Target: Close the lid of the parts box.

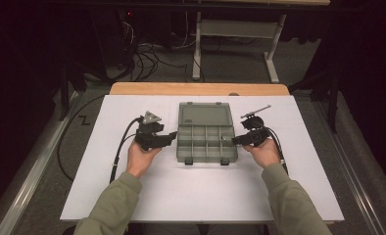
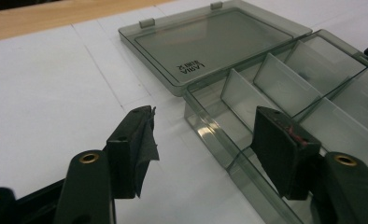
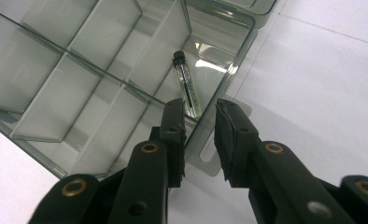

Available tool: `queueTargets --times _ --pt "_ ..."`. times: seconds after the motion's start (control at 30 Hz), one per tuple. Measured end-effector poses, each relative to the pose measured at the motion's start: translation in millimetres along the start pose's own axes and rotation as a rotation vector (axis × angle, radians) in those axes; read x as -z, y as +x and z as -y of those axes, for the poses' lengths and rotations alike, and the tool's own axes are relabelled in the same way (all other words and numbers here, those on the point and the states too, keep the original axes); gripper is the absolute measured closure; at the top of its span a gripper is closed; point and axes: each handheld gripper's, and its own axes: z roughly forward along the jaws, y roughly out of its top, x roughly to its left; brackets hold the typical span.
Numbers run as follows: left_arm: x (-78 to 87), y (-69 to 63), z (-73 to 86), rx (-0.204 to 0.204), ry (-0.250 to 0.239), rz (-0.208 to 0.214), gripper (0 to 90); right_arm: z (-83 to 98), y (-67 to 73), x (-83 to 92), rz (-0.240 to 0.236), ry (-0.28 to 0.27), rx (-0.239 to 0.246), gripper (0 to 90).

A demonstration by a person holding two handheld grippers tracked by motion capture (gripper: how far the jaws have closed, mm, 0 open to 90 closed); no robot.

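A clear grey compartment box lies in the middle of the white table, its lid folded flat toward the back. My left gripper is at the box's left side. In the left gripper view it stands open and wide, one jaw over the table and one over the box, with the box's wall between them untouched. My right gripper is at the box's right side. Its jaws stand narrowly apart astride the box's wall. A small glass vial with a black cap lies in the compartment just ahead.
A thin metal rod on a black piece lies behind the right gripper. The table's wooden back edge runs behind the lid. Cables and a desk frame stand on the floor beyond.
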Motion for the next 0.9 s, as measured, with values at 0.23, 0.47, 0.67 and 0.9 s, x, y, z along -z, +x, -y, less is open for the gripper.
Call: queueTargets --times 0.23,0.47,0.67,0.9 --pt "-17.9 -10.3 -0.8 -0.035 0.055 -0.024 39.6 -0.9 -2.2 0.3 -0.013 0.009 0.001 75.3" --pt "-33.2 -10.4 -6.8 -0.012 0.117 -0.068 38.9 -0.9 -1.7 0.3 -0.009 0.010 -0.003 75.5" --pt "-42.4 -10.9 -17.0 0.014 0.126 -0.086 41.4 -2.6 -0.1 0.4 -0.001 0.020 -0.004 75.7" --pt "-58.6 -8.1 -22.2 0.020 0.162 -0.154 36.7 -2.6 0.5 0.5 0.004 0.021 0.001 75.8"
